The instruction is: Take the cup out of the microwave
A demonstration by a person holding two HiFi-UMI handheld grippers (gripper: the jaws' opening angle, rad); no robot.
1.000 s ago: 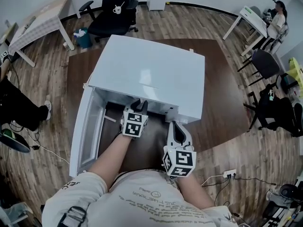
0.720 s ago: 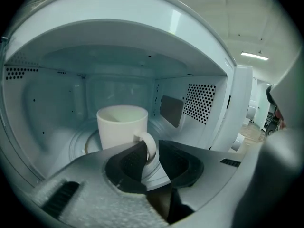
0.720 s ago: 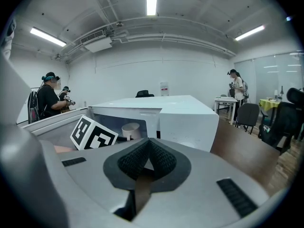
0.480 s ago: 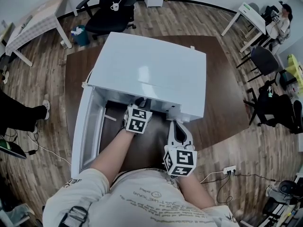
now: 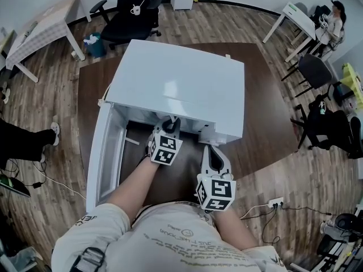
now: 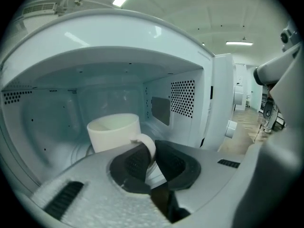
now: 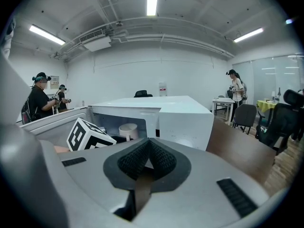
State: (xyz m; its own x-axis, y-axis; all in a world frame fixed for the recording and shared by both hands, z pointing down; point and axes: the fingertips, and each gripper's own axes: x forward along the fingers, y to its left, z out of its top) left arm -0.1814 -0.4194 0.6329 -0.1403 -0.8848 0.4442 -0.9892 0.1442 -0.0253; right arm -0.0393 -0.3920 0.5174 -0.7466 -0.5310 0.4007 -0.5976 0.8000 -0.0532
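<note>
A white cup (image 6: pixel 114 129) stands inside the open white microwave (image 5: pixel 181 89), handle toward me. In the left gripper view the handle (image 6: pixel 148 144) sits pinched between the black pads of my left gripper (image 6: pixel 151 156), which is shut on it. From the head view, the left gripper (image 5: pixel 169 124) reaches into the cavity mouth, and the cup is hidden under the microwave's top. My right gripper (image 5: pixel 209 151) hangs outside, in front of the control side, shut and empty (image 7: pixel 148 151). The right gripper view shows the cup (image 7: pixel 128 129) small in the cavity.
The microwave door (image 5: pixel 99 152) swings open to the left. The microwave rests on a brown table (image 5: pixel 266 112). A black office chair (image 5: pixel 133 16), white desks (image 5: pixel 295 18), a power strip (image 5: pixel 275 202) on the floor and people stand around the room.
My left gripper has edged slightly forward and right at the cavity mouth. The right gripper has stayed put.
</note>
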